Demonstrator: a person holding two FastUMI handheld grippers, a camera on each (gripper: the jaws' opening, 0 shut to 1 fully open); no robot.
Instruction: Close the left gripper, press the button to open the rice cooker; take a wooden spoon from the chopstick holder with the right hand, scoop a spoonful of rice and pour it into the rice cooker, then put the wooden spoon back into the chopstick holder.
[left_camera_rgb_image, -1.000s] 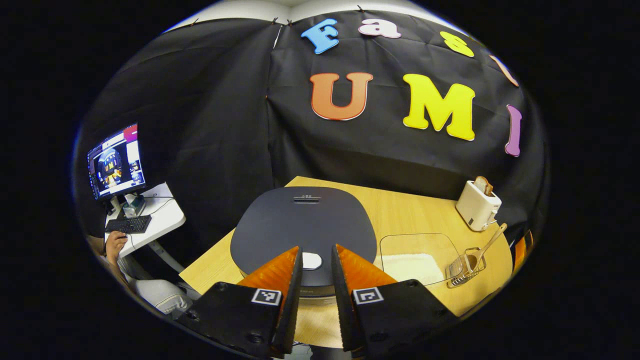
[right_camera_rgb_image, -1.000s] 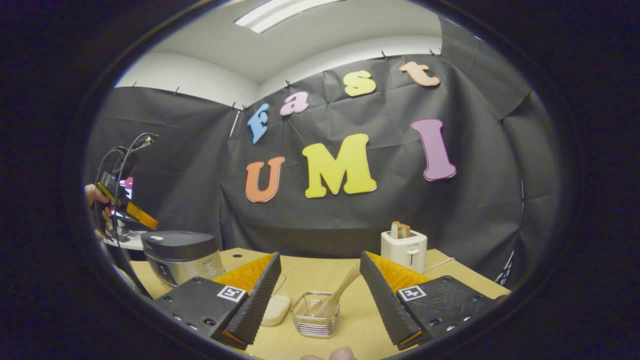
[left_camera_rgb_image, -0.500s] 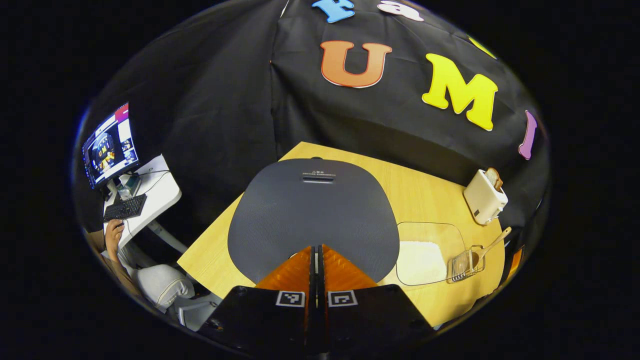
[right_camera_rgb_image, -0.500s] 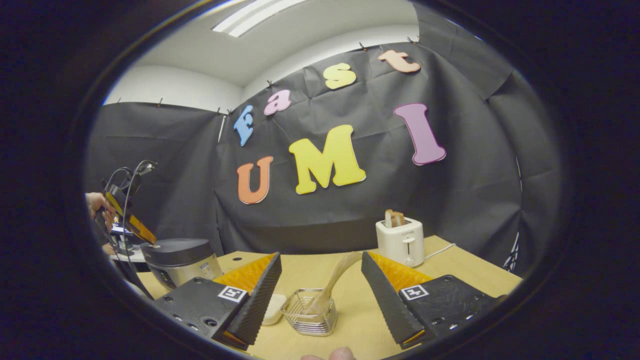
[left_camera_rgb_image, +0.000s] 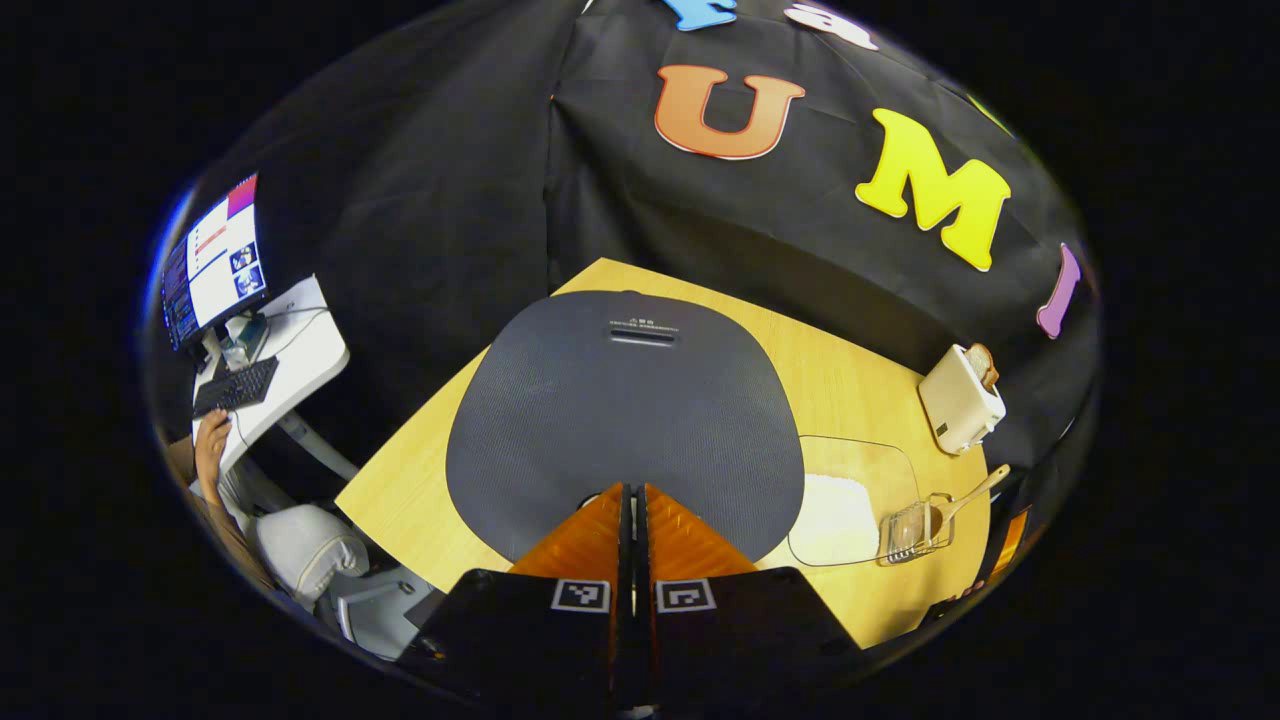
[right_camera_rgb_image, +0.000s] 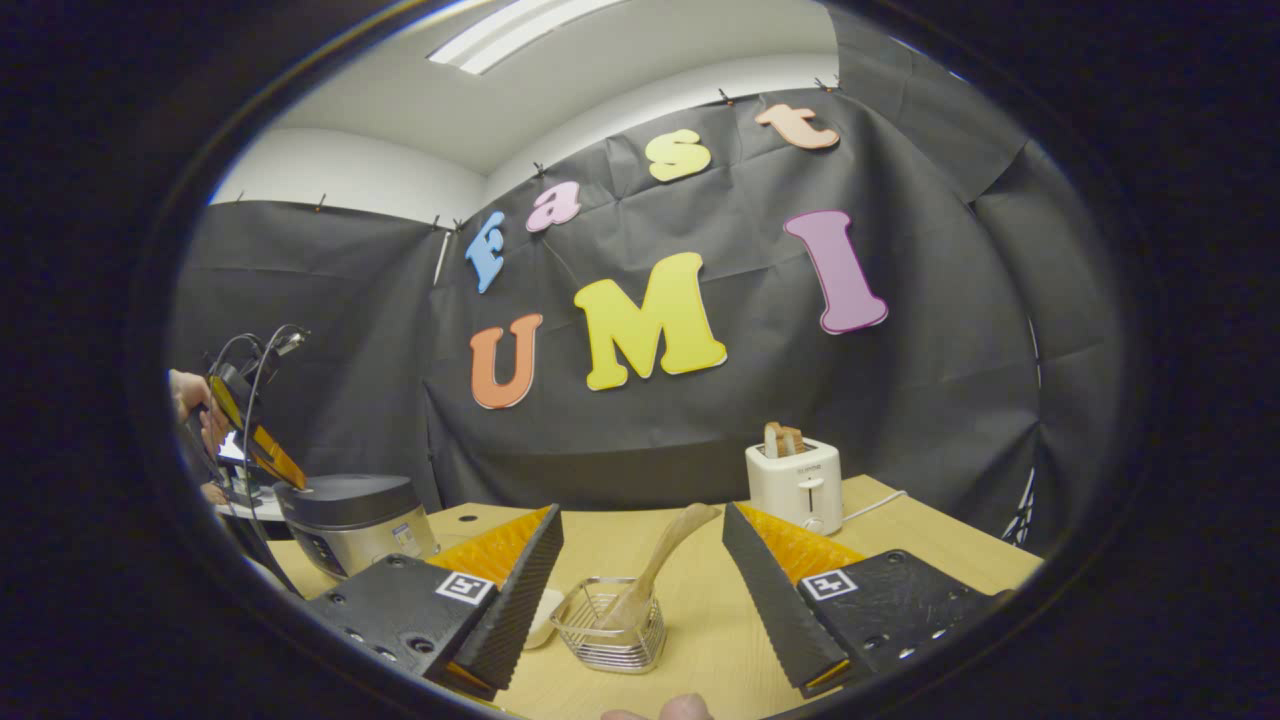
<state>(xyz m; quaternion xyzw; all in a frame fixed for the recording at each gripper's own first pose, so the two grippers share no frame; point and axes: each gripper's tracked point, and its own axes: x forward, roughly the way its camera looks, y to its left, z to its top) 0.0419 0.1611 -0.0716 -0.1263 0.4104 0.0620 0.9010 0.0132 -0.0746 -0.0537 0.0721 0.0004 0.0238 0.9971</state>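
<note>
Left gripper (left_camera_rgb_image: 632, 492) pitched steeply down over the rice cooker (left_camera_rgb_image: 622, 410), fingers pressed flat together with nothing between them, tips at the near front edge of the lid; the button itself is hidden under them. In the right gripper view that same gripper (right_camera_rgb_image: 290, 478) slants down to the cooker's top front edge, held by a hand (right_camera_rgb_image: 190, 395) at far left with cables looping above. Cooker lid is down: dark grey, matte, finely textured, rounded-square shape, small slot at its far edge; body is brushed metal in the right gripper view. Right gripper (right_camera_rgb_image: 640, 535) held roughly level above the table (right_camera_rgb_image: 720, 640), fingers spread wide, ridged inner faces, nothing held. Between them, farther off, the chopstick holder (right_camera_rgb_image: 610, 625), a small wire-mesh basket, stands on the pale wood-grain tabletop. Wooden spoon (right_camera_rgb_image: 655, 575) sits in it bowl end down, handle leaning up and to the right, long axis diagonal. Clear tray of white rice (left_camera_rgb_image: 835, 515) lies flat between cooker and holder. White toaster (right_camera_rgb_image: 795, 485) with bread stands at the table's far side.
</note>
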